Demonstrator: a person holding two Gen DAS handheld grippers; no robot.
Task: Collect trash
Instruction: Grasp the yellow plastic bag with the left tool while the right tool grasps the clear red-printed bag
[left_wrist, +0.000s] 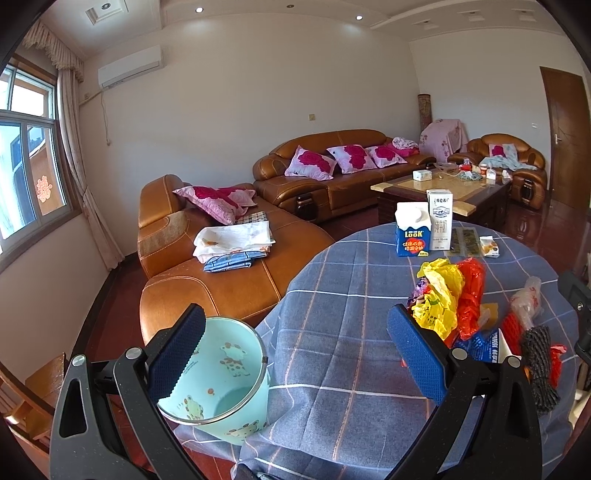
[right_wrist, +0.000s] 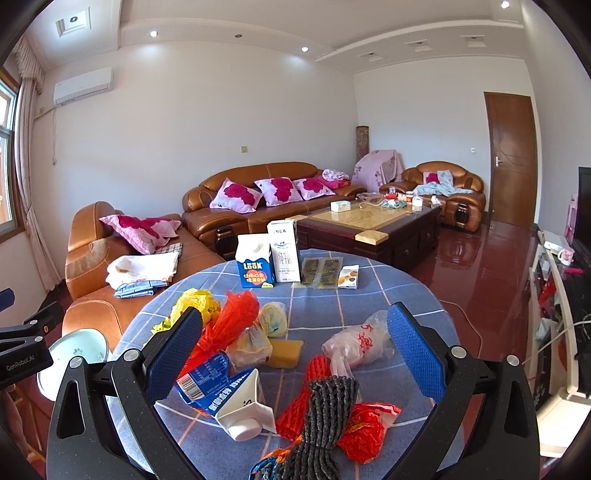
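One flattened carton (right_wrist: 225, 397) inside hand-held gripper (right_wrist: 295, 354)

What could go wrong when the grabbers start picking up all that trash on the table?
The crushed blue carton lies on its side with its cap on; leftover liquid might drip if squeezed. The red plastic bag and yellow bag are bunched together, so the right gripper may drag both. The green bin stands beside the table, low, so light bags could miss it.
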